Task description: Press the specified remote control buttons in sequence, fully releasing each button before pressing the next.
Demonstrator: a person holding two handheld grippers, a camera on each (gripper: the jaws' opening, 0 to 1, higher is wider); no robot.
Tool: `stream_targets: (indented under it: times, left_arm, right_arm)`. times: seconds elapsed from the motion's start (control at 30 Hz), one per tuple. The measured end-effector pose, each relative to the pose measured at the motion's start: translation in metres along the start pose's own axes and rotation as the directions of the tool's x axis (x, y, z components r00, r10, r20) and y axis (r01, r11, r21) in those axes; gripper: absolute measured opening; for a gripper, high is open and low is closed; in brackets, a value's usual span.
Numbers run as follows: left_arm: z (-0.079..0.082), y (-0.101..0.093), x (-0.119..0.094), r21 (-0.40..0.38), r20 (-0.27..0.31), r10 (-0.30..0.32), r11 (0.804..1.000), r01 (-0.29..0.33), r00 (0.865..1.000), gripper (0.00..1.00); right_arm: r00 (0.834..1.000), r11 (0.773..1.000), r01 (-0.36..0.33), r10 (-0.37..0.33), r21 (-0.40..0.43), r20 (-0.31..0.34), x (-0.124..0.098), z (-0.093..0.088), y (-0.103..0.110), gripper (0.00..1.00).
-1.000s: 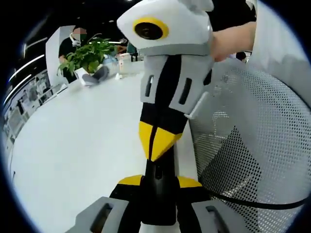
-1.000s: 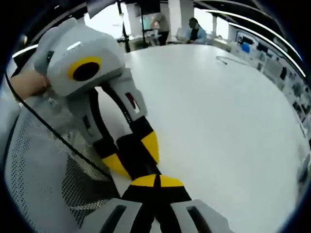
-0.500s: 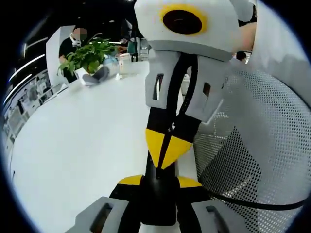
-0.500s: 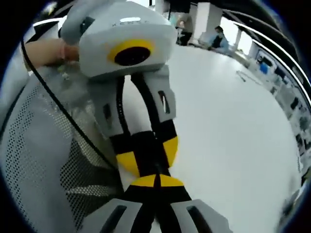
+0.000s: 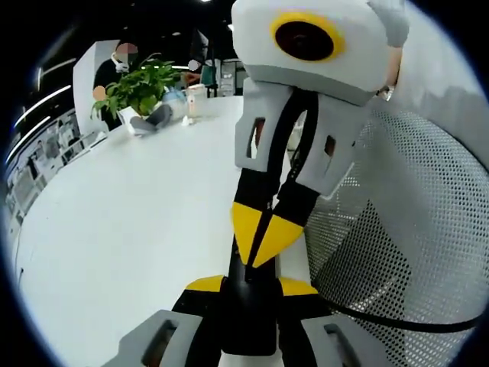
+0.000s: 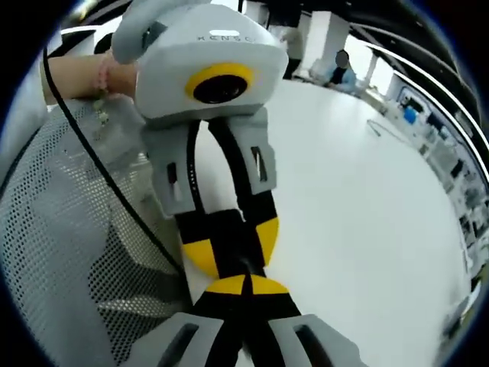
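My left claw and right claw are both clenched, tips meeting mid-frame over the white worktop, mesh chair at right.

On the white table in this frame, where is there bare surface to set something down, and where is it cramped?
Bare white table spreads between the left gripper and the potted plant in the left gripper view, and beyond the right gripper toward a thin cable in the right gripper view. It is crowded where both grippers' tips meet beside the mesh chair back.
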State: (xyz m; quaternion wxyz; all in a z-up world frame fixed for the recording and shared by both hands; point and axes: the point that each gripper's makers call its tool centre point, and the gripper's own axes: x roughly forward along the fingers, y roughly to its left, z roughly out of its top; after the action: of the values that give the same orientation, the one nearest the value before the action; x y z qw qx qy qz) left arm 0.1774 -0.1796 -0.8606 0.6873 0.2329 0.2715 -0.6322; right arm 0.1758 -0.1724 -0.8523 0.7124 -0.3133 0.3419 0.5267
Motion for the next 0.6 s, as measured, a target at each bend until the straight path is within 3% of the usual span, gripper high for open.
stream_targets:
  times: [0.3, 0.4, 0.6]
  left_arm:
    - [0.0000, -0.0001, -0.0003, 0.001, -0.001, 0.001, 1.000, -0.001, 1.000, 0.24]
    - [-0.0003, 0.0001, -0.0002, 0.002, -0.002, 0.001, 1.000, -0.001, 1.000, 0.24]
    - [-0.0002, 0.0000, -0.0001, 0.003, -0.002, 0.001, 1.000, -0.001, 1.000, 0.24]
  right_arm:
    - [1.000, 0.999, -0.023, 0.023, -0.039, -0.019, 0.0034, 0.0036, 0.0005, 0.00]
    - [0.998, 0.995, -0.038, 0.034, -0.094, -0.043, 0.0041, 0.0036, 0.0013, 0.00]
    - [0.990, 0.992, -0.085, 0.073, -0.095, -0.120, 0.0059, 0.0043, 0.0002, 0.00]
